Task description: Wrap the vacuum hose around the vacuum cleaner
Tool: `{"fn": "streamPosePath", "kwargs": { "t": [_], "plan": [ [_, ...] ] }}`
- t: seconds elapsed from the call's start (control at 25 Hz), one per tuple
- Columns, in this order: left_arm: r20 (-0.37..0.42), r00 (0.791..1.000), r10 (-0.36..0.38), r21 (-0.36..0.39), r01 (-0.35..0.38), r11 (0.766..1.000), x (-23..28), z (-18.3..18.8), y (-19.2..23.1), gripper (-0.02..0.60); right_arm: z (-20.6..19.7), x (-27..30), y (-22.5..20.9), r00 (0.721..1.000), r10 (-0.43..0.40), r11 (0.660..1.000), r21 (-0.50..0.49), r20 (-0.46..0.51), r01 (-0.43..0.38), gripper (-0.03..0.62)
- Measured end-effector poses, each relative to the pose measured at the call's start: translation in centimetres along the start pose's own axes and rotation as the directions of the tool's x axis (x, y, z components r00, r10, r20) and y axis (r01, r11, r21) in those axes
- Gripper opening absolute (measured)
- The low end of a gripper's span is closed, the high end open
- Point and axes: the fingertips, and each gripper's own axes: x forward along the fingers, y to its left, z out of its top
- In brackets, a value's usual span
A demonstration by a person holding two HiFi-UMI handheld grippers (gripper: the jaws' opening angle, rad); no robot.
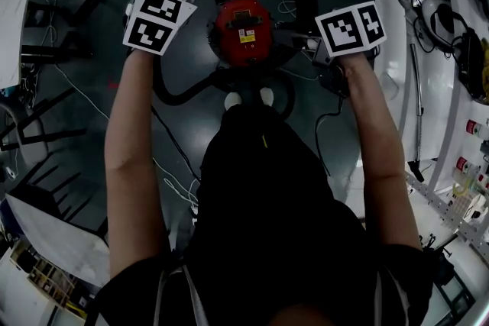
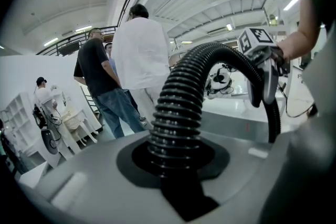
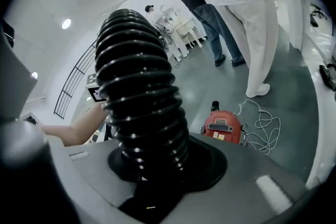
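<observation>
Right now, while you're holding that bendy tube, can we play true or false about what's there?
1. Both the left claw and the right claw are shut on the vacuum hose. True.
2. The vacuum cleaner is blue. False: it is red.
3. The vacuum hose bends in an arch from one claw to the other. True.
4. The vacuum cleaner sits on a table. False: it stands on the grey floor.
5. Nobody else is in the room. False: several people stand in the background.
</observation>
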Motion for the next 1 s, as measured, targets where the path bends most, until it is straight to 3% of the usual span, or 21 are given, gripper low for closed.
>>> {"fn": "streamPosePath", "kwargs": {
  "t": [0.24,0.56,0.68,0.88,1.0],
  "plan": [
    [0.008,0.999,0.048,-0.017,-0.047,0.999,-0.4,0.7,1.4,0.112,2.4,-1.1,0.1,0.998,-0.034,0.999,-0.013,0.06,0.035,0.15],
    [-0.013,0.997,0.072,-0.075,-0.073,0.995,-0.4,-0.1,2.4,0.117,5.1,-1.3,0.5,0.991,-0.016,1.0,0.028,0.133,0.012,0.149],
    [-0.034,0.997,0.076,-0.087,-0.079,0.993,-0.5,-1.1,2.6,0.151,5.3,-0.4,0.3,0.991,-0.013,0.999,0.049,0.136,0.006,0.149],
    [-0.048,0.994,0.101,-0.128,-0.107,0.986,-1.4,-2.7,3.3,0.264,5.2,0.9,-0.5,0.989,-0.036,0.997,0.078,0.141,0.025,0.149],
    [-0.056,0.992,0.109,-0.144,-0.116,0.983,-1.9,-3.5,3.4,0.286,5.5,1.1,-0.6,0.989,-0.048,0.997,0.061,0.142,0.04,0.149]
  ]
}}
